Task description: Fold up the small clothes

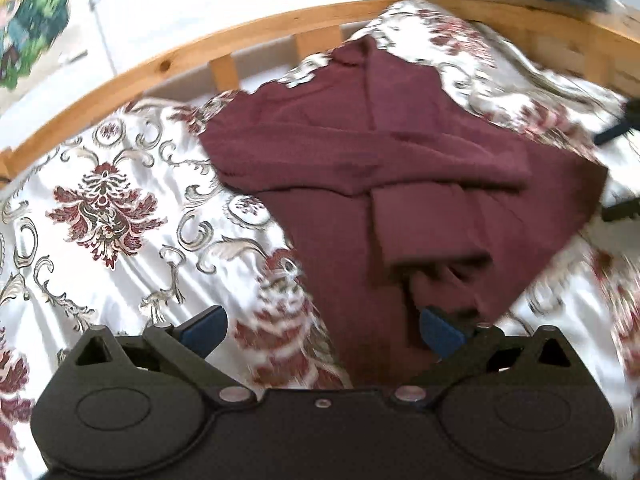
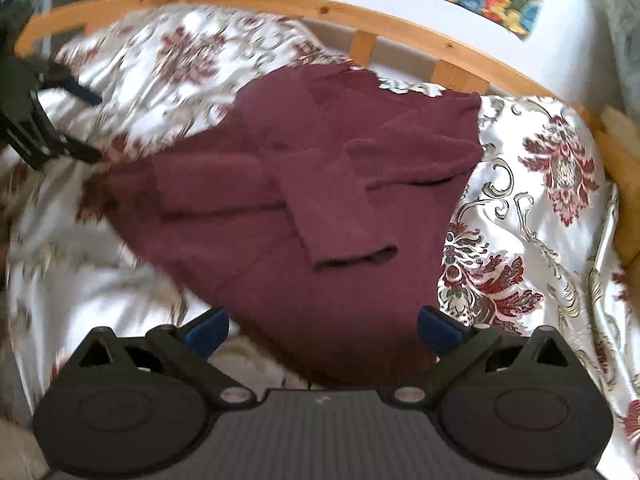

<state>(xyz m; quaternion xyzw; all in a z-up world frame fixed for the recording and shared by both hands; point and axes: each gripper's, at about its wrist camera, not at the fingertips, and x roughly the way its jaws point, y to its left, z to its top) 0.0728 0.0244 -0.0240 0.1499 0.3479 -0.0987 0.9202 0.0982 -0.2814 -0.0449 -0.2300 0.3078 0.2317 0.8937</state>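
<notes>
Two grippers, both with jaws spread wide and nothing between the blue pads. Left gripper [image 1: 323, 330]: its left fingertip [image 1: 206, 328] sits over bare patterned bedspread [image 1: 100, 208]; its right fingertip [image 1: 440, 334] lies against the near edge of the maroon garment [image 1: 360, 152], contact or slight gap not clear through the blur. Ahead of this gripper and a little to its right the garment lies flat on the bedspread, both sleeves folded in across the body, one sleeve cuff [image 1: 436, 256] pointing back toward the right finger. Beyond the garment, the wooden bed rail [image 1: 160, 66] curves across the far side, a white wall behind it with a coloured picture [image 1: 28, 20] at far left. At the far right edge of the left wrist view a dark blurred shape, apparently the other tool. Right gripper [image 2: 323, 330]: garment [image 2: 312, 184] directly ahead and running down between the fingers to the tool body, cloth covering the space between the pads; left fingertip [image 2: 208, 330] over white bedspread, right fingertip [image 2: 438, 332] at the garment's right edge. Crossed sleeves lie ahead, cuff [image 2: 352, 256] nearest. Far left of this view, the left gripper [image 2: 76, 120] appears, blurred. Bedspread [image 2: 540, 200] fills the right side; rail [image 2: 400, 24] beyond.
</notes>
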